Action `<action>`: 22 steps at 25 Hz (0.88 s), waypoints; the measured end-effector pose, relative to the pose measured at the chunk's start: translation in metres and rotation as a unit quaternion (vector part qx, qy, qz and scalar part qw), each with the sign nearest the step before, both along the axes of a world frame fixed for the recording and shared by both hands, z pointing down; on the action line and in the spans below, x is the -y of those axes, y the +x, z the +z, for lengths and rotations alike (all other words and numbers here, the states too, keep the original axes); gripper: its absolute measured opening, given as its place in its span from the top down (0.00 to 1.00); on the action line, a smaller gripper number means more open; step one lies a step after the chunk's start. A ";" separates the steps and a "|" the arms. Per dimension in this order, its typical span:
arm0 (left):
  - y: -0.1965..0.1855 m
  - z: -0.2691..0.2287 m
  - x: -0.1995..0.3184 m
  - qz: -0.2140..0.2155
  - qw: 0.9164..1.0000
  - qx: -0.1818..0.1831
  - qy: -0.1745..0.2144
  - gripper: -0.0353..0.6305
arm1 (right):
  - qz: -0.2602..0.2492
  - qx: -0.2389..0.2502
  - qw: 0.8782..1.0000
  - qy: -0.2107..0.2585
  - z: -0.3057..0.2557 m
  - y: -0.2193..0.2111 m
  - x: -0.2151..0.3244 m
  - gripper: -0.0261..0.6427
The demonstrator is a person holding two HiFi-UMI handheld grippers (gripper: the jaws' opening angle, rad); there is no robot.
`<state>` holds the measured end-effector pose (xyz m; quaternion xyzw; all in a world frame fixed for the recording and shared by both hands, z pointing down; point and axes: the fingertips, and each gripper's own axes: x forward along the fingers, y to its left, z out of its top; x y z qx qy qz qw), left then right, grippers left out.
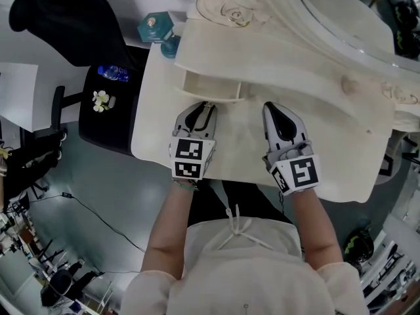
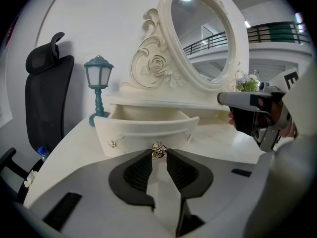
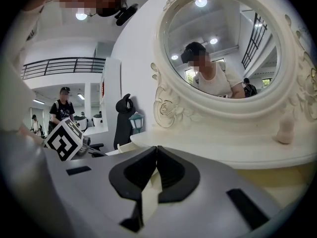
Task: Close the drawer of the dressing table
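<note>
The cream dressing table [image 1: 249,153] has its small drawer [image 1: 210,87] pulled out under the mirror shelf. In the left gripper view the drawer front [image 2: 148,130] curves across, with a metal rose knob [image 2: 158,150] at its middle. My left gripper [image 2: 158,154] is at that knob, its pads closed against the knob's two sides; in the head view the left gripper [image 1: 205,108] touches the drawer front. My right gripper [image 1: 273,110] rests over the tabletop to the right of the drawer, jaws shut and empty [image 3: 156,150].
An oval mirror [image 2: 205,38] in a carved frame rises behind the drawer. A teal lantern lamp [image 2: 98,90] stands at the table's back left. A black office chair [image 1: 65,18] and a side surface with a water bottle [image 1: 113,73] sit left of the table.
</note>
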<state>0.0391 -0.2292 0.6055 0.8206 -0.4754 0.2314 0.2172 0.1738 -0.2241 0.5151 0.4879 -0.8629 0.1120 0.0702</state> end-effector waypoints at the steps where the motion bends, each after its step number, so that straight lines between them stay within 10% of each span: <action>1: 0.000 0.000 0.000 0.003 1.000 0.003 -0.002 0.79 | 0.001 -0.001 1.000 -0.001 0.000 0.000 0.001 0.95; 22: 0.004 -0.002 0.043 -0.023 0.999 -0.018 -0.016 0.79 | 0.008 -0.013 1.000 -0.012 0.008 0.003 0.022 0.95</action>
